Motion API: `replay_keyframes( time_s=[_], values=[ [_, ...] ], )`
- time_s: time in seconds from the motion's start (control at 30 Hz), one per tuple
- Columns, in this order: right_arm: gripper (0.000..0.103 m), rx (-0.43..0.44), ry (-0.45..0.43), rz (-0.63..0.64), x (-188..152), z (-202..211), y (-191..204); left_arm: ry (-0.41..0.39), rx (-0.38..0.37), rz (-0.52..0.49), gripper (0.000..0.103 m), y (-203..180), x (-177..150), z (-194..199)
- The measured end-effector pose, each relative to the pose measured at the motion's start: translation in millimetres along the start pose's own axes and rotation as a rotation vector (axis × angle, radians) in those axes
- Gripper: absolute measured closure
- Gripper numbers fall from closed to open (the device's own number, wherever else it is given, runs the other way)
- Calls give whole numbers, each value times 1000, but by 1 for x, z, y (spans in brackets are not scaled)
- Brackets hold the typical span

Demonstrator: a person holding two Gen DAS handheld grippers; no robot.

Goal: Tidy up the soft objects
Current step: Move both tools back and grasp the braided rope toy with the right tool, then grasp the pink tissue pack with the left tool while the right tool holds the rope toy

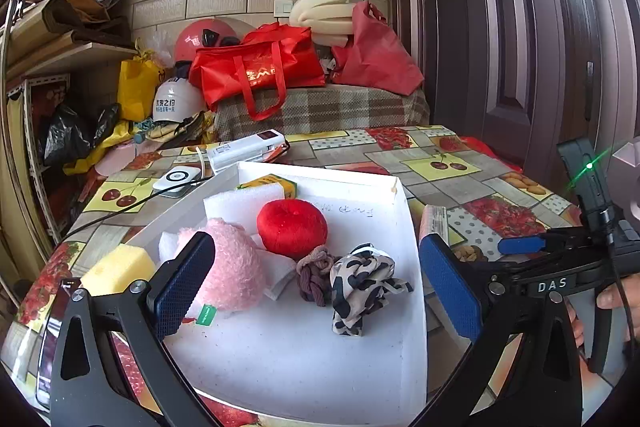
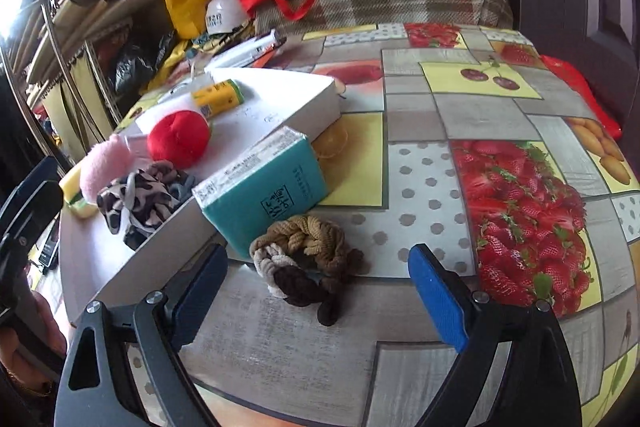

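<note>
A white tray (image 1: 304,359) holds a pink plush (image 1: 236,267), a red plush apple (image 1: 292,227), a mauve braided scrunchie (image 1: 314,273), a leopard-print scrunchie (image 1: 362,287), white foam (image 1: 240,203) and a yellow carton (image 1: 272,185). My left gripper (image 1: 318,287) is open and empty over the tray, its left pad against the pink plush. My right gripper (image 2: 318,291) is open and empty around a brown and cream braided scrunchie (image 2: 308,259) lying on the tablecloth beside a teal box (image 2: 266,195). The tray (image 2: 304,107) also shows in the right wrist view.
A yellow sponge (image 1: 118,267) lies left of the tray. A white charger (image 1: 176,179) and a long white device (image 1: 250,149) lie behind it. Red bags (image 1: 260,67), helmets (image 1: 174,103) and shelves crowd the back. The fruit-print tablecloth (image 2: 500,155) stretches right.
</note>
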State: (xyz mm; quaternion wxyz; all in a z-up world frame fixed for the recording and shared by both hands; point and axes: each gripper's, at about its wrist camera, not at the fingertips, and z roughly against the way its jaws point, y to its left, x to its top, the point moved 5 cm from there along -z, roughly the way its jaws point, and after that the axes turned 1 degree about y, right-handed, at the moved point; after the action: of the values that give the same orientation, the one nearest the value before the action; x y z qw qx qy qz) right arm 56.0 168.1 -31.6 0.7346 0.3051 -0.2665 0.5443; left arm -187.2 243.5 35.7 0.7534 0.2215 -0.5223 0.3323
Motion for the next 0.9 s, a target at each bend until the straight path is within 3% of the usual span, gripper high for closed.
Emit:
replay_keyframes(
  time_s=[0.13,0.37,0.57,0.7,0.9],
  values=[
    [11,-8,44,20,1,-11,2,2,-1,1,0,1,0,0],
    [13,-94,93,212,8,-32,27,11,-16,15,0,2,-1,-3],
    [52,-89,90,276,6,-31,36,19,-25,7,0,1,-1,-5],
    [62,-51,92,273,5,-28,33,24,-29,4,0,-1,-1,-5],
    [63,-36,89,271,-6,-12,22,26,-28,-3,0,0,-1,-6]
  ],
)
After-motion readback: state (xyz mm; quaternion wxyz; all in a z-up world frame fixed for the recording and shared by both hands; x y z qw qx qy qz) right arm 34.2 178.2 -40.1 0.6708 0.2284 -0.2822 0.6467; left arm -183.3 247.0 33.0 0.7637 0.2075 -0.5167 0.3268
